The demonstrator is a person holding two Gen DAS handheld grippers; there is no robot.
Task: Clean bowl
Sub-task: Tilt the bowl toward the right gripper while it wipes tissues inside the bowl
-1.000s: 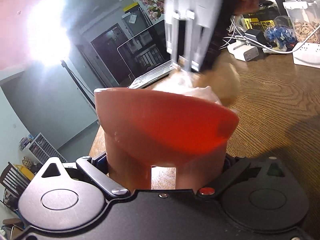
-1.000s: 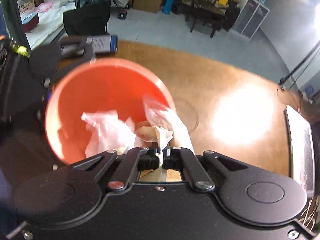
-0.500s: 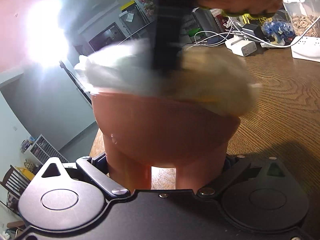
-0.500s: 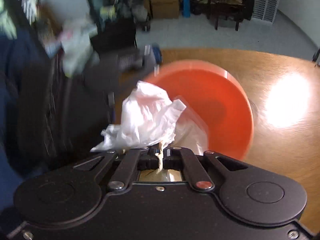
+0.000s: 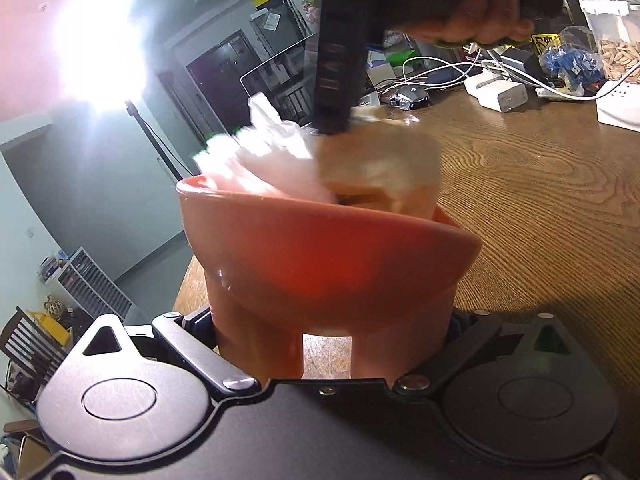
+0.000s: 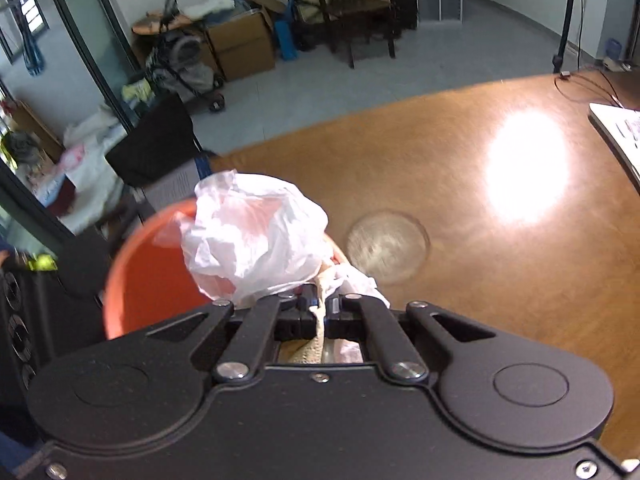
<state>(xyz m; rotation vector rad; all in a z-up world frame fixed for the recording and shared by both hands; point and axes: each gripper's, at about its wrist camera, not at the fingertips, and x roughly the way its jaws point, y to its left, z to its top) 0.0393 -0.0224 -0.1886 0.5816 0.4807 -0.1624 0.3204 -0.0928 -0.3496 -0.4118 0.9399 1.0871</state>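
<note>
The wooden table [image 5: 540, 208] carries the work area; its far edge is crowded with a laptop [image 5: 276, 76], white chargers [image 5: 500, 92], cables and a clear container [image 5: 616, 40]. A round mark [image 6: 387, 246] shows on the tabletop just beside the bowl. The orange bowl [image 5: 320, 256] is raised above the table, clamped at its near wall by the left gripper [image 5: 326, 356]. The right gripper [image 6: 318, 312], jaws together, pinches a crumpled white tissue wad [image 6: 256, 240] at the bowl's rim, partly hiding the interior.
</note>
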